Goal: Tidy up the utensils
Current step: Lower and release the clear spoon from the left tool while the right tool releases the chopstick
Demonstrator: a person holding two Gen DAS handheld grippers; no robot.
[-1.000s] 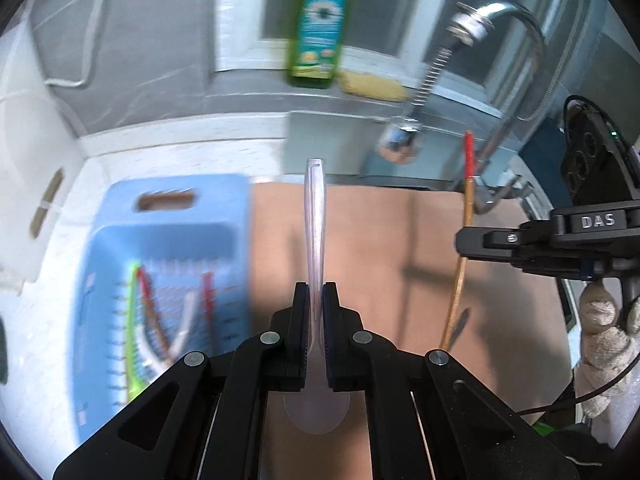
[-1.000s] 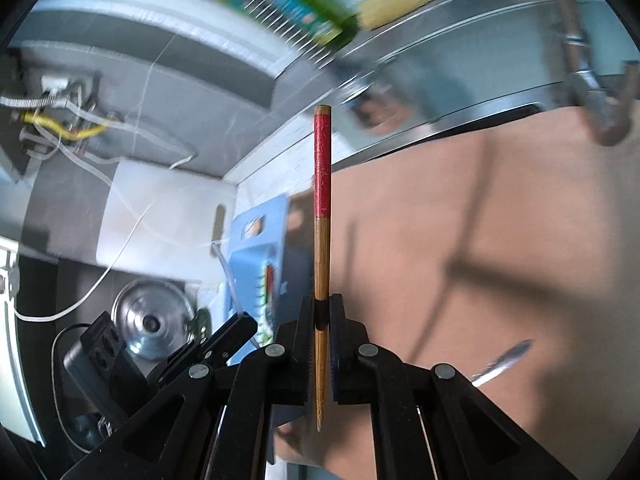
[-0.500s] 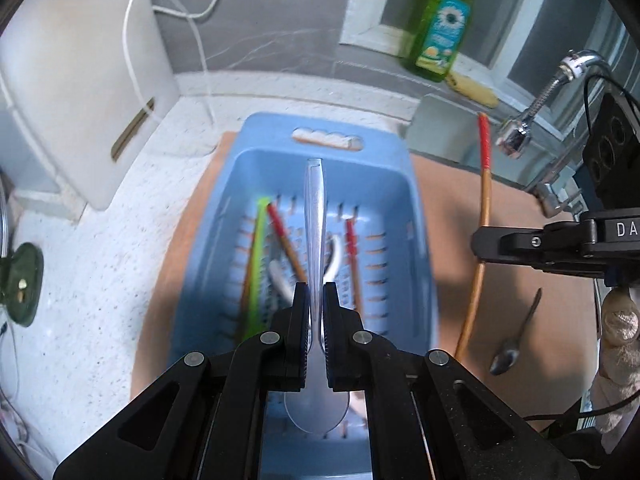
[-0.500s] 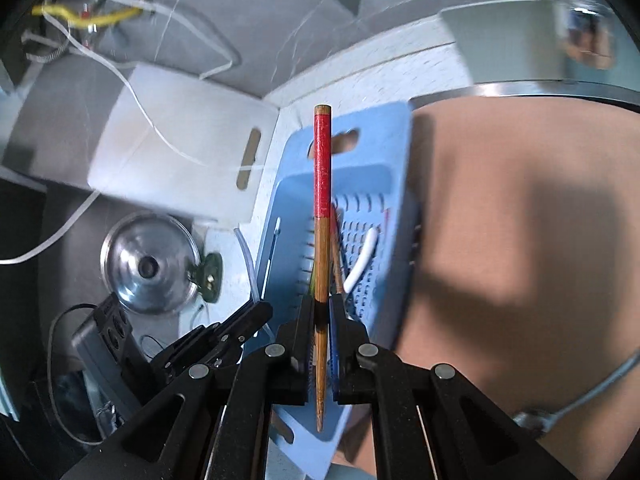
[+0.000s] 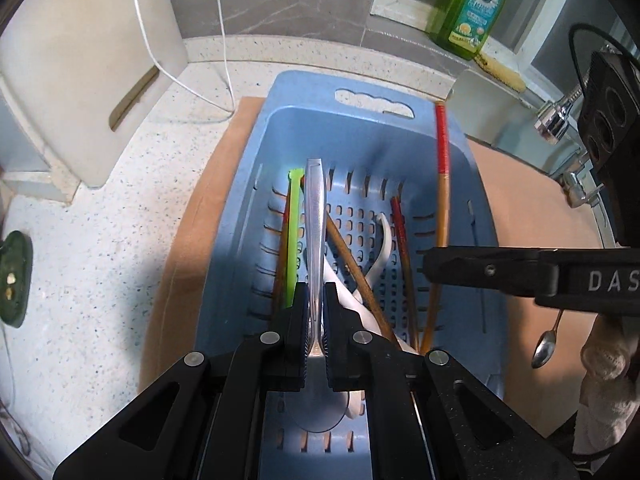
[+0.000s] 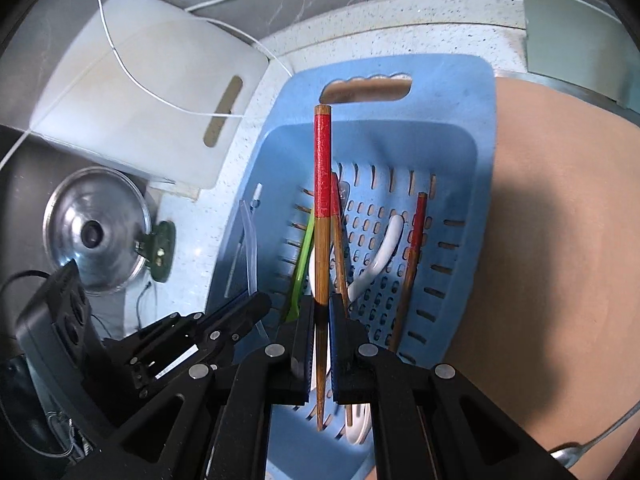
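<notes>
My left gripper [image 5: 315, 300] is shut on a clear plastic spoon [image 5: 315, 216], held over the blue slotted basket [image 5: 360, 128]. My right gripper [image 6: 322, 312] is shut on a wooden chopstick with a red top [image 6: 322, 184], also over the basket [image 6: 460, 92]; it shows in the left wrist view [image 5: 441, 184] too. In the basket lie a green utensil [image 5: 294, 232], red-topped chopsticks [image 5: 400, 232] and a white spoon [image 5: 382, 248]. A metal spoon [image 5: 546, 344] lies on the brown mat to the basket's right.
A white cutting board [image 5: 80, 60] leans at the back left with a white cable over it. A green soap bottle [image 5: 472, 4] and a tap [image 5: 556, 116] stand at the back right. A steel pot lid [image 6: 96, 232] lies left of the basket.
Both grippers swung left from the bare mat to above the basket and came lower and closer to it. Each still holds its utensil.
</notes>
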